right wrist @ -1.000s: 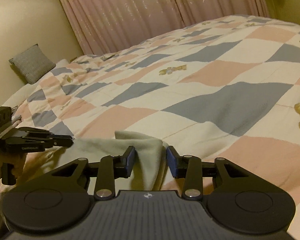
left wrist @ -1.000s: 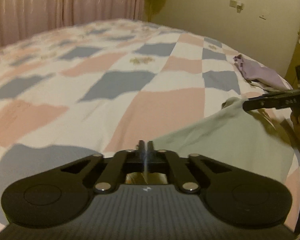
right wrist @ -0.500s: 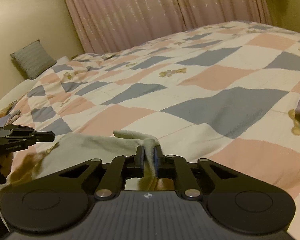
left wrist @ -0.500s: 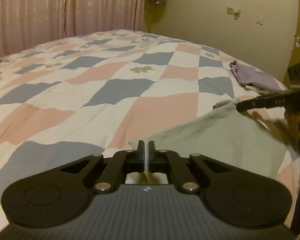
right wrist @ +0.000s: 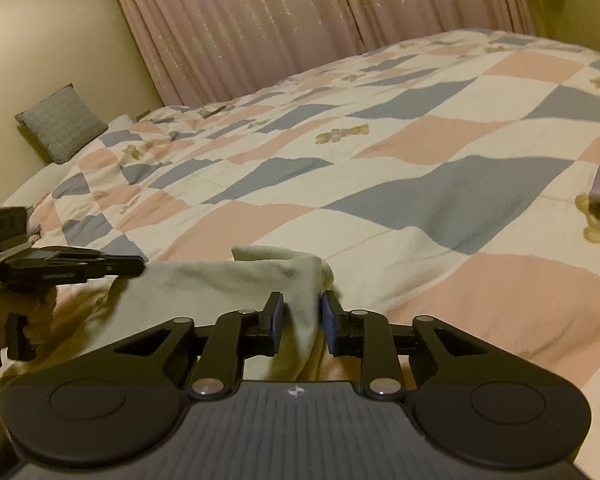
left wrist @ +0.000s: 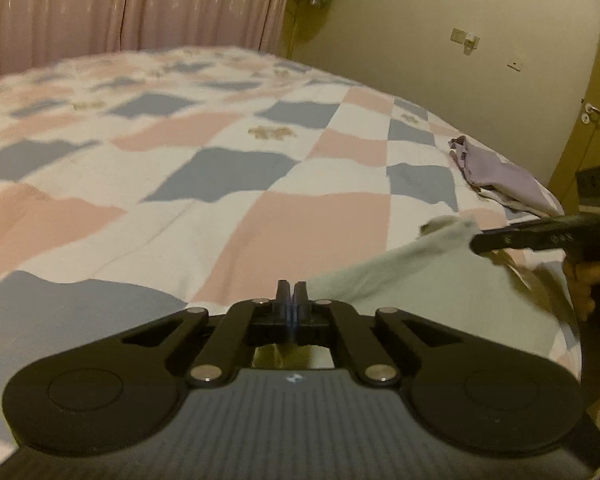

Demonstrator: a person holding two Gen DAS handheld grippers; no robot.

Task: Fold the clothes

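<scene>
Fingers [right wrist: 277,322] astride pale cloth [right wrist: 228,280]; lettering illegible

Dim warm light, motion blur, fisheye-warped edges.

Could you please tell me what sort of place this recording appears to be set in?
Most likely a home bedroom: a wide bed under a checked patchwork quilt, pink curtains along the wall behind it, a grey cushion by the wall, and a door handle at the side.

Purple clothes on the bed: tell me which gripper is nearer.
Right. The purple clothes lie right of the right gripper, whose jaws are closing around the pale cloth; the left gripper, shut on its other corner, is farther.
</scene>
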